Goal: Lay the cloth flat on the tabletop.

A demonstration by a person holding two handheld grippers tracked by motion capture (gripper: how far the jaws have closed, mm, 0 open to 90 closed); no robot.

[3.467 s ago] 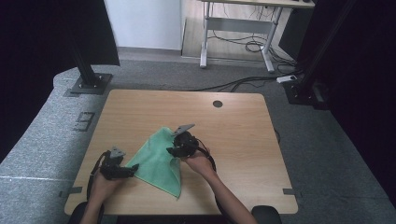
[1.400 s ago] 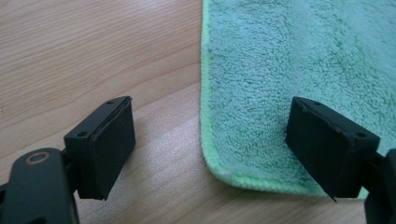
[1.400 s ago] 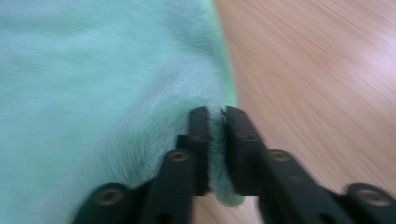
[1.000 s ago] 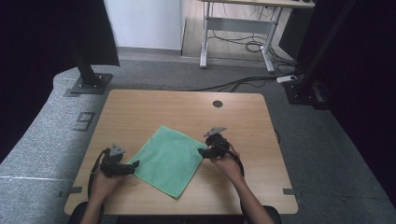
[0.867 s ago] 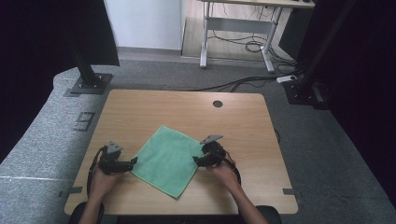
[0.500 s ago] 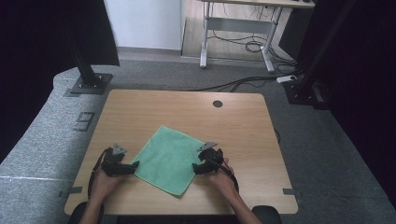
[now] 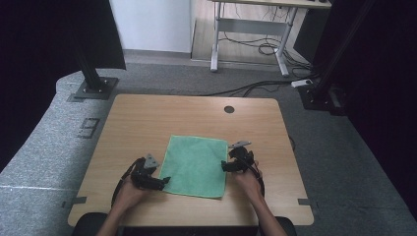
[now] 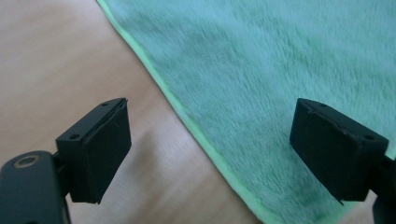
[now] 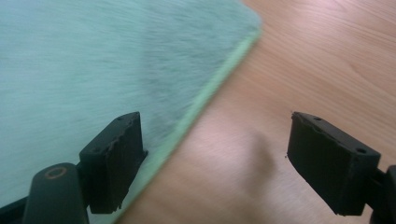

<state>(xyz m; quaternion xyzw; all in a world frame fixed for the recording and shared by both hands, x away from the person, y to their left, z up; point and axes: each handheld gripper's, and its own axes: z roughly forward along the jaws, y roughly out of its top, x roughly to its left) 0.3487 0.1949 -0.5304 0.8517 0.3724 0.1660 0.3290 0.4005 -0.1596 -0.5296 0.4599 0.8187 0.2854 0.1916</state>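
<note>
The left tool (image 7: 164, 180) stands wide open with nothing gripped: in the left gripper view its two black jaws are set far apart, one above bare wood and the other above the green cloth (image 8: 289, 84), so the cloth's pale hemmed edge runs slantwise through the gap between them. In the high view this tool sits at the cloth's near left corner, its tip at the hem, and the person's left hand (image 7: 129, 192) holds it from behind. The right tool (image 7: 223, 166) is also wide open and holds nothing; its jaws have just been opening, and in the right gripper view one jaw hangs over the cloth while the other hangs over the worktop (image 9: 317, 60), with the cloth's edge and a rounded corner passing between and ahead of them. Whether either tool's pads touch the fabric cannot be told. The right hand (image 7: 246, 178) grips that tool at the cloth's right edge. The green cloth lies spread flat as a rough square between the two tools, stretching away from them toward the middle of the wooden worktop. Farther out, beyond the cloth, a small dark round hole (image 7: 228, 109) sits near the worktop's far edge. No writing or label can be read on the cloth or the tools.
</note>
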